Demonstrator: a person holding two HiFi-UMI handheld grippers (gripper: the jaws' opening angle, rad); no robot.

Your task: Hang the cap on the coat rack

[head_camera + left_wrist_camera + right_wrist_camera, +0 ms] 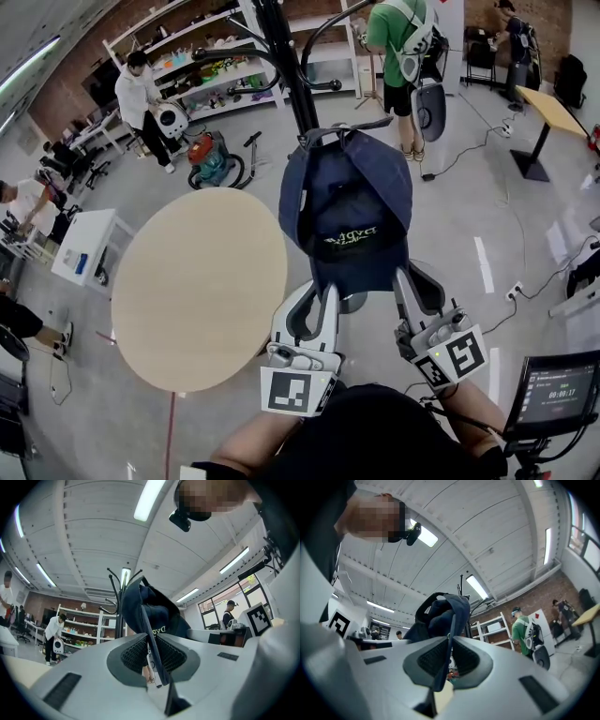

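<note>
A dark navy cap [349, 214] with pale print hangs upside down between both grippers, held up in front of the black coat rack [286, 70]. My left gripper [328, 292] is shut on the cap's brim edge at its lower left. My right gripper [401, 277] is shut on the brim at its lower right. In the left gripper view the thin brim [151, 646] runs between the ribbed pads, with the rack's hooks [114, 577] behind the cap. In the right gripper view the cap [440, 616] rises above the closed pads, and the rack top [461, 587] shows just behind it.
A round pale wooden table [199, 283] stands to the left of the rack. Several people work around the room, one in green [398, 56] behind the rack. White shelving [225, 66], a vacuum cleaner [212, 157] and a monitor [551, 394] are also around.
</note>
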